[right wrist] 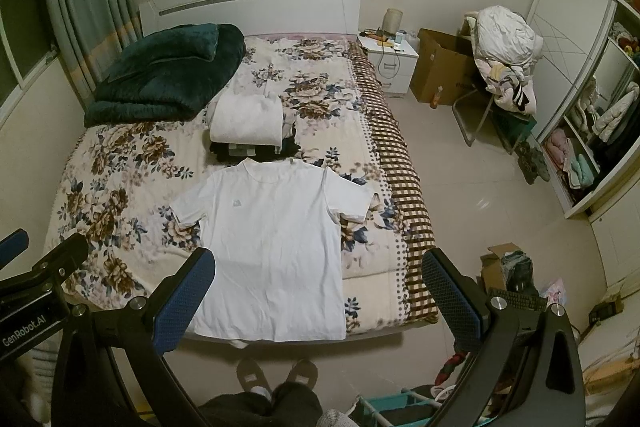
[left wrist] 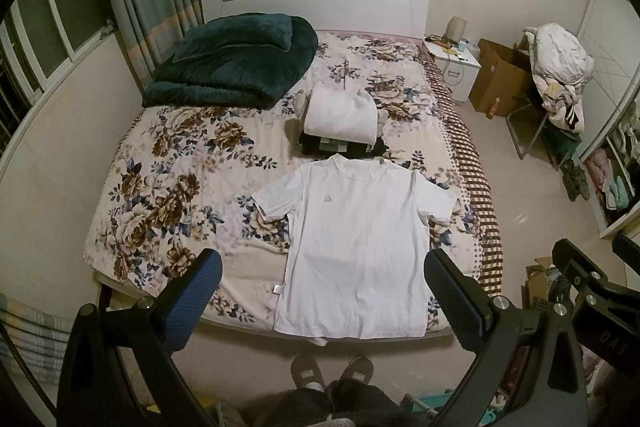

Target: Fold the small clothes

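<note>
A white T-shirt (left wrist: 360, 247) lies flat, front up, on the floral bed (left wrist: 160, 187), collar away from me, hem at the near edge. It also shows in the right wrist view (right wrist: 272, 247). Behind its collar sits a stack of folded clothes (left wrist: 340, 119), white on top of dark, also in the right wrist view (right wrist: 248, 127). My left gripper (left wrist: 324, 291) is open and empty, held above the shirt's hem. My right gripper (right wrist: 318, 287) is open and empty, held above the shirt's right side. Neither touches the shirt.
A folded dark green blanket (left wrist: 236, 59) lies at the bed's far left. A white nightstand (left wrist: 452, 63), a cardboard box (left wrist: 500, 75) and a chair piled with clothes (left wrist: 560, 75) stand right of the bed. An open wardrobe (right wrist: 592, 131) is at far right. My slippered feet (left wrist: 332, 375) are at the bed's foot.
</note>
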`<state>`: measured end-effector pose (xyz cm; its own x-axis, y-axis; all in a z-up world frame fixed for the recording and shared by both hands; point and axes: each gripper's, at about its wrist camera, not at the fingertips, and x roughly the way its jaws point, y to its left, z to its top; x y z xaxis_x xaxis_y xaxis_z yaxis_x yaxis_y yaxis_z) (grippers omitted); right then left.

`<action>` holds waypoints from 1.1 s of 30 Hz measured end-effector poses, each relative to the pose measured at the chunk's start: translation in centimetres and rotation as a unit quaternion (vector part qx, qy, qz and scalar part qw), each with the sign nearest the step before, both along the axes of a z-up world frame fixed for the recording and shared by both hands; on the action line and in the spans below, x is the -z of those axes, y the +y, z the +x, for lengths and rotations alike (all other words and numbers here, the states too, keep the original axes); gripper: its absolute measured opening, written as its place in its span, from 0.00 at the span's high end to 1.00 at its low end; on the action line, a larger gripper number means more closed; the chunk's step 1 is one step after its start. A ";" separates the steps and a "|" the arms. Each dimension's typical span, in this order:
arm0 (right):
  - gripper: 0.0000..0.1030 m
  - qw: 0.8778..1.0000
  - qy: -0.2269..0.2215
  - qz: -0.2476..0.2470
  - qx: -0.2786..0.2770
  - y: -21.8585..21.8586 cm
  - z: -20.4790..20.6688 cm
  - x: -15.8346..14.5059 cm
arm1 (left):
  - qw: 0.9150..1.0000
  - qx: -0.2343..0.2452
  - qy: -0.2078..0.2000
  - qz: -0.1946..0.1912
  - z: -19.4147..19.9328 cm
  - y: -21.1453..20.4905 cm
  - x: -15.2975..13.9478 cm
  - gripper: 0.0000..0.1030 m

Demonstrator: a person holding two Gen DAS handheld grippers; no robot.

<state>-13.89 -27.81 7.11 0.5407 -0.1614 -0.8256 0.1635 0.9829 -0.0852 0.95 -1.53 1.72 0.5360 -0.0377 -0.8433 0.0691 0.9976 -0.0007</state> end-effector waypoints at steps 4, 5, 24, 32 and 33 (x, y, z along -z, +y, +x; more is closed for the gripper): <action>0.00 1.000 -0.001 -0.001 -0.001 -0.1 -0.2 0.2 | 1.000 0.000 -0.001 -0.001 -0.1 -0.1 0.0 0.00; 0.00 1.000 -0.001 0.000 -0.001 -0.2 -0.2 0.4 | 1.000 0.000 -0.001 0.000 0.8 -0.5 -0.6 0.00; 0.00 1.000 -0.001 -0.001 0.000 0.0 0.6 0.2 | 1.000 0.000 -0.001 -0.004 1.2 -0.9 -1.3 0.00; 0.00 1.000 0.003 0.003 0.006 0.5 2.1 -1.3 | 1.000 0.007 0.004 -0.008 2.7 -1.2 -1.0 0.00; 0.00 1.000 0.007 0.008 0.010 0.7 2.8 -2.0 | 1.000 0.006 0.001 -0.007 3.1 -0.6 -0.2 0.00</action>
